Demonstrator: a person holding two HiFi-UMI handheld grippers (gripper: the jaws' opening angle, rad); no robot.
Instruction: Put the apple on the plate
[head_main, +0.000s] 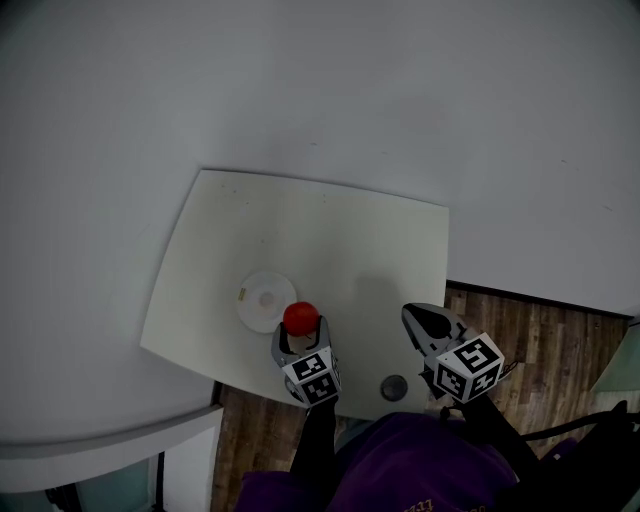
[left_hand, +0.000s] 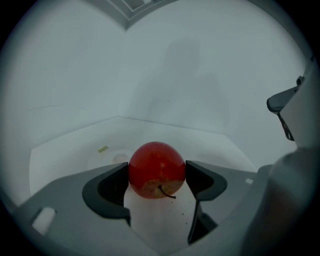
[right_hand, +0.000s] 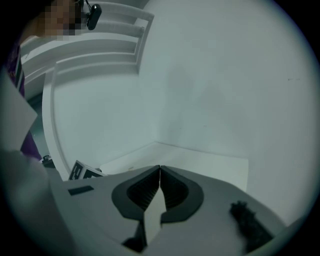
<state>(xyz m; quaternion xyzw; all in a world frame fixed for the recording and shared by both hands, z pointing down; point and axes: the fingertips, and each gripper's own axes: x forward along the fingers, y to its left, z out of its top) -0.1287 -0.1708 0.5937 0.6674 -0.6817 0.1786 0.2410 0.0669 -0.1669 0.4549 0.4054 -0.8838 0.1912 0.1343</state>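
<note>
A red apple (head_main: 300, 318) sits between the jaws of my left gripper (head_main: 299, 331), which is shut on it; in the left gripper view the apple (left_hand: 157, 170) fills the gap, stem end toward the camera. The small white plate (head_main: 263, 300) lies on the table just left of the apple and shows faintly as a plate (left_hand: 111, 157) beyond the left jaw. My right gripper (head_main: 418, 322) hovers over the table's right front part, shut with nothing in it; its jaws meet tip to tip in the right gripper view (right_hand: 159, 170).
The white square table (head_main: 350, 240) stands against pale walls. A dark round knob (head_main: 393, 387) sits at its front edge. Wooden floor (head_main: 560, 350) shows to the right, a white cabinet edge (head_main: 110, 440) at lower left.
</note>
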